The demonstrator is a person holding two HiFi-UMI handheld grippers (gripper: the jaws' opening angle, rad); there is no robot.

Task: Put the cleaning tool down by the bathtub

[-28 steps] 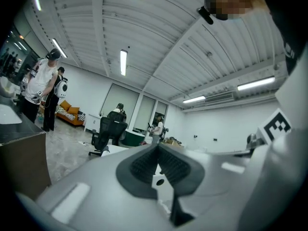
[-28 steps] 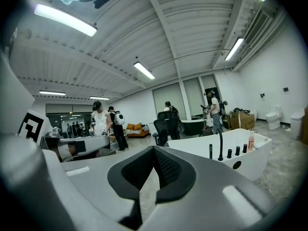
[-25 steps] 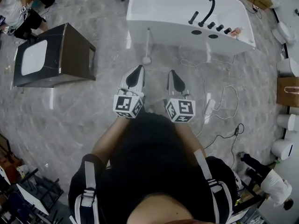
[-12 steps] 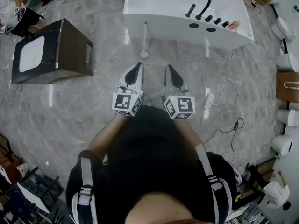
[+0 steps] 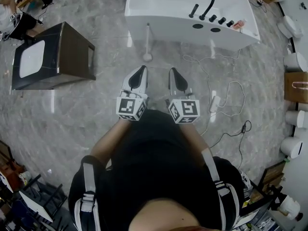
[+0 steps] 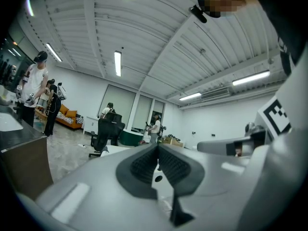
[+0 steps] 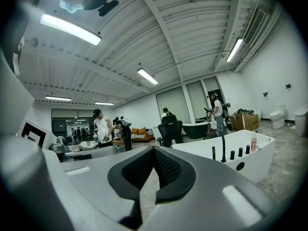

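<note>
Cleaning tool: the white long-handled cleaning tool (image 5: 148, 38) stands pretty much upright on the floor, its round head down on the tiles and its handle up against the outer side of the bathtub (image 5: 161, 19). Nobody's holding it.

Left hand-held gripper: the left hand-held gripper (image 5: 141, 70) is closed, the dark pads are pressed together with nothing between them. It's held out in front of the person, pointing at the tub, a bit short of the tool's head.

Right hand-held gripper: the right hand-held gripper (image 5: 172, 71) looks the same, jaws closed on nothing, just beside the left one and level with it.

Bathtub: white, freestanding, with a curved black faucet (image 5: 208, 5) and a row of black knobs on the deck. A small pink bottle (image 5: 239, 25) sits on the rim at the far right end.

Floor: grey marble-look floor (image 5: 67, 124), with a loose white cable (image 5: 230, 96) and a white power strip (image 5: 214, 103) to the person's right.

Off to the left: a dark brown cabinet (image 5: 77, 52) with a white panel on top, well apart from the tub.

Background: other people and an office chair, seen in the gripper views.
</note>
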